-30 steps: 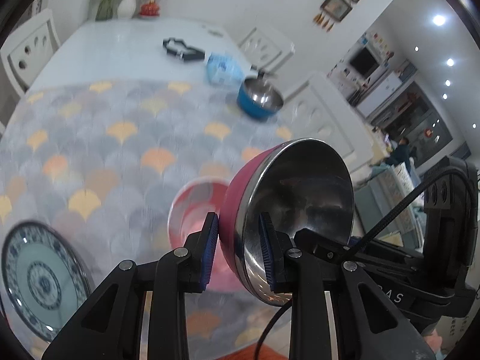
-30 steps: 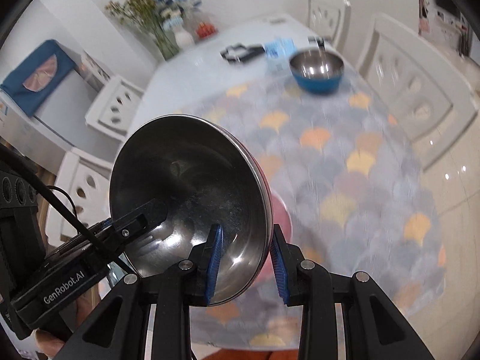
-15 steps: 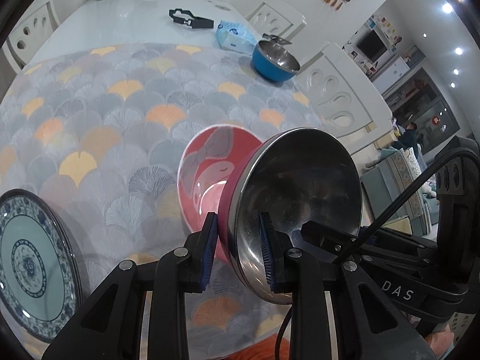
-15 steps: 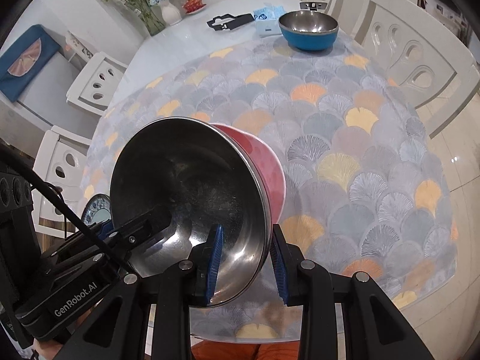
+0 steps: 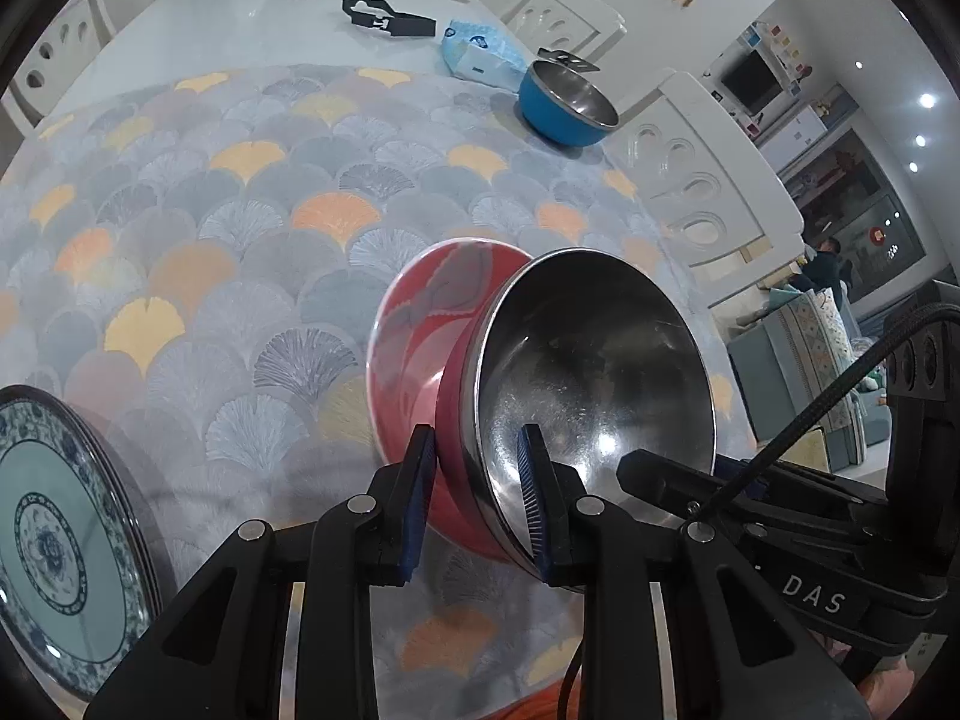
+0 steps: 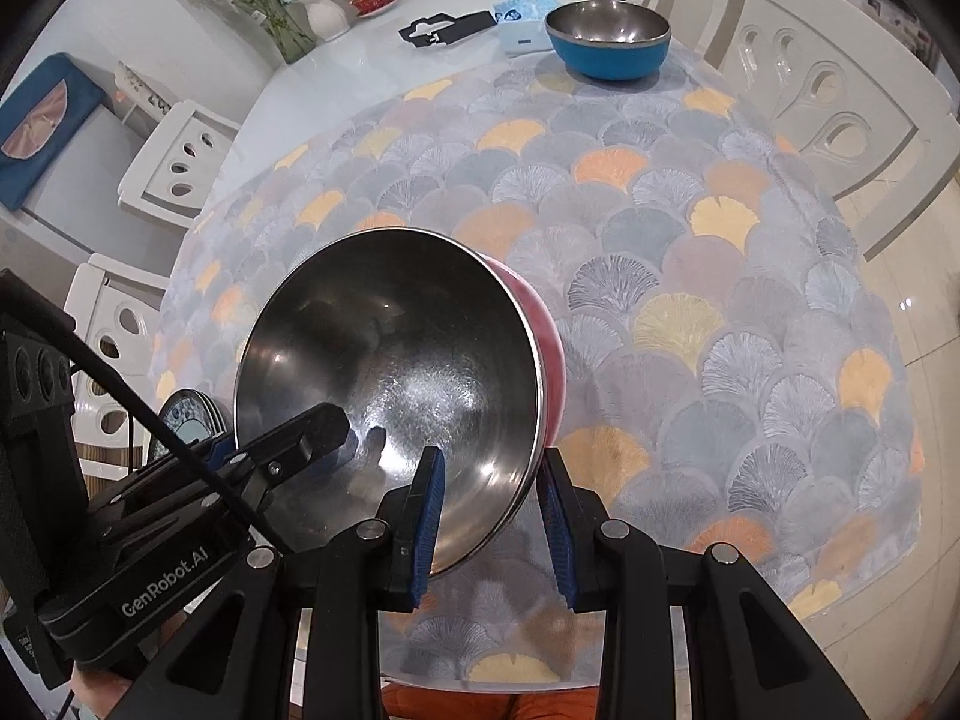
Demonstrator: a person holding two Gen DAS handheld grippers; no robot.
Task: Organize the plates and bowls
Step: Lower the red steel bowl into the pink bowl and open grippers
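Note:
A steel bowl with a pink outside [image 5: 594, 372] hangs tilted between both grippers, its bottom low inside a red bowl [image 5: 414, 330] that stands on the patterned tablecloth. My left gripper [image 5: 477, 498] is shut on the bowl's near rim, one pad inside and one on the pink wall. In the right wrist view my right gripper [image 6: 492, 516] is shut on the opposite rim of the same steel bowl [image 6: 390, 372]. A blue-and-white plate [image 5: 54, 546] lies at the near left of the table. A blue bowl with a steel inside [image 6: 609, 42] stands at the far right.
A tissue pack [image 5: 480, 57] and a flat black object [image 5: 387, 18] lie on the bare white table beyond the cloth. A vase of flowers [image 6: 324, 18] stands at the far end. White chairs [image 6: 834, 114] ring the table. The table's near edge runs just below the grippers.
Both grippers have come down together with the steel bowl still held. The bowl has dropped from above the red bowl to low inside it.

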